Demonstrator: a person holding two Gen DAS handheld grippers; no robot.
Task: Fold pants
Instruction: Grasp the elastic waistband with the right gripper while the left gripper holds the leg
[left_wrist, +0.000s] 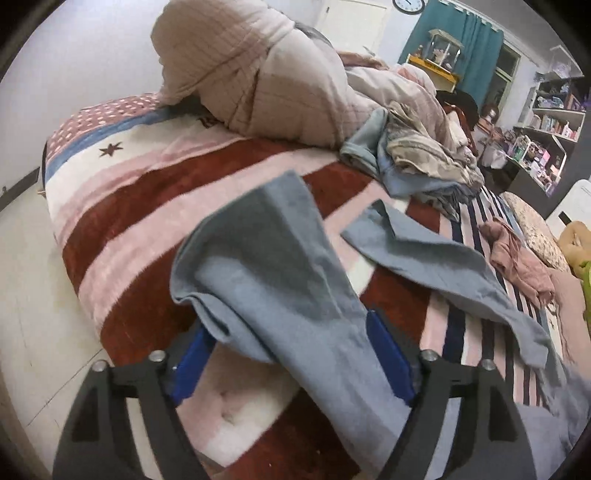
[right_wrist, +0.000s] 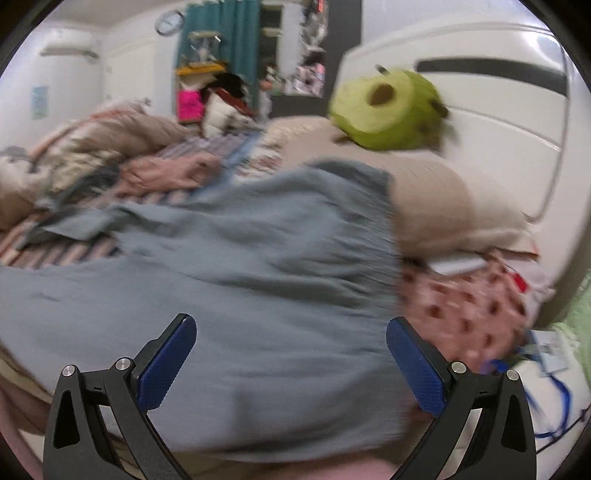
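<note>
Grey-blue pants (left_wrist: 273, 273) lie on a striped red, pink and white blanket (left_wrist: 140, 192). In the left wrist view one leg drapes over and between the fingers of my left gripper (left_wrist: 291, 354), whose jaws stand wide apart; the other leg (left_wrist: 436, 266) lies flat to the right. In the blurred right wrist view the waist end of the pants (right_wrist: 258, 258) spreads out ahead of my right gripper (right_wrist: 291, 358), which is open and empty just above the cloth.
A beige quilt heap (left_wrist: 258, 74) and a pile of clothes (left_wrist: 417, 158) sit at the far side of the bed. A pink garment (left_wrist: 517, 254) lies right. A green plush (right_wrist: 388, 107) rests on a beige pillow (right_wrist: 443, 199) by the white headboard (right_wrist: 498, 110).
</note>
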